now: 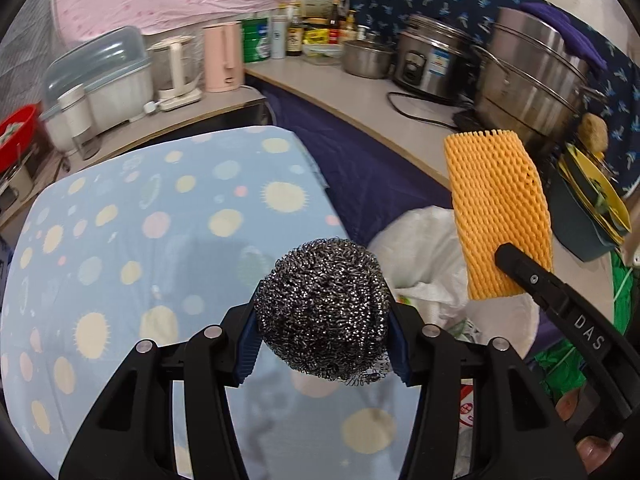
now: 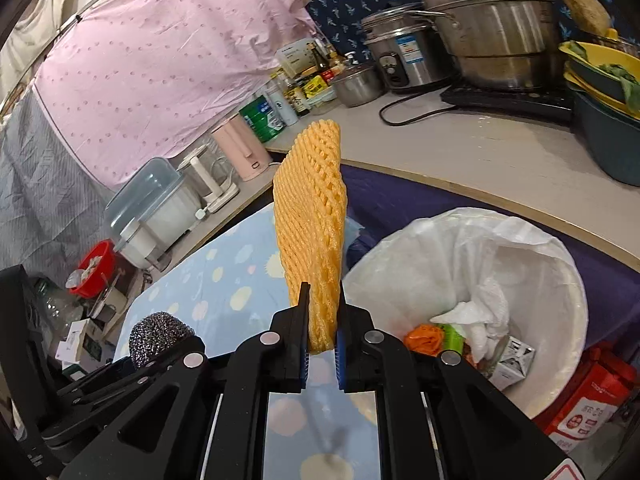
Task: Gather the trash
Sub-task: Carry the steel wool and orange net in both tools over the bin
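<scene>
My left gripper is shut on a steel wool scrubber and holds it above the blue dotted tablecloth. The scrubber also shows in the right wrist view. My right gripper is shut on the lower end of an orange foam fruit net, which stands upright. The net shows in the left wrist view, to the right of the scrubber. A white-lined trash bin sits to the right of both grippers, with tissue, a carton and wrappers inside.
A counter behind the bin carries steel pots, a rice cooker, bottles and a pink kettle. A teal basin with yellow bowls sits at the far right. A red package lies beside the bin.
</scene>
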Demonstrator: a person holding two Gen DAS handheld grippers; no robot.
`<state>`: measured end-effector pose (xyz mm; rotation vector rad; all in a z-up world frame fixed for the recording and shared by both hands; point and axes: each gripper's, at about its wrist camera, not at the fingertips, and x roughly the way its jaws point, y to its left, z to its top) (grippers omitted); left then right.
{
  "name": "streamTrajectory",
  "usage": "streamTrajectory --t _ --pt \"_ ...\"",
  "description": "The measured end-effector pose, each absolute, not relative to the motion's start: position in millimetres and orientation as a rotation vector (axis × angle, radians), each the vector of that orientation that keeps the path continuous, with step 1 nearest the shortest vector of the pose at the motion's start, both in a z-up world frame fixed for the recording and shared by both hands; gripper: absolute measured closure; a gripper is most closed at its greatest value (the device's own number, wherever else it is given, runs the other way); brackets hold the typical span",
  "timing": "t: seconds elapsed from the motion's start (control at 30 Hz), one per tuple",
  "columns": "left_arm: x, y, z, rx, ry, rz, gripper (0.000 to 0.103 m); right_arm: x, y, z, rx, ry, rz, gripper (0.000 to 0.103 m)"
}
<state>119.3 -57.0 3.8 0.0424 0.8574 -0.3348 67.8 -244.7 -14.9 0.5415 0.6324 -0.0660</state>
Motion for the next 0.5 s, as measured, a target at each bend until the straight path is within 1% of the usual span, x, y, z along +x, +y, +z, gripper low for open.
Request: streamTrajectory --t 0.2,0.5 --pt "106 -103 -1 0.096 0.861 -0.402 0.053 41 -283 -33 0.575 0.643 -0.137 0.093" --pt "95 -156 -15 0.167 0.880 -0.464 0.053 24 -311 -59 0.613 0.669 -0.183 0.093"
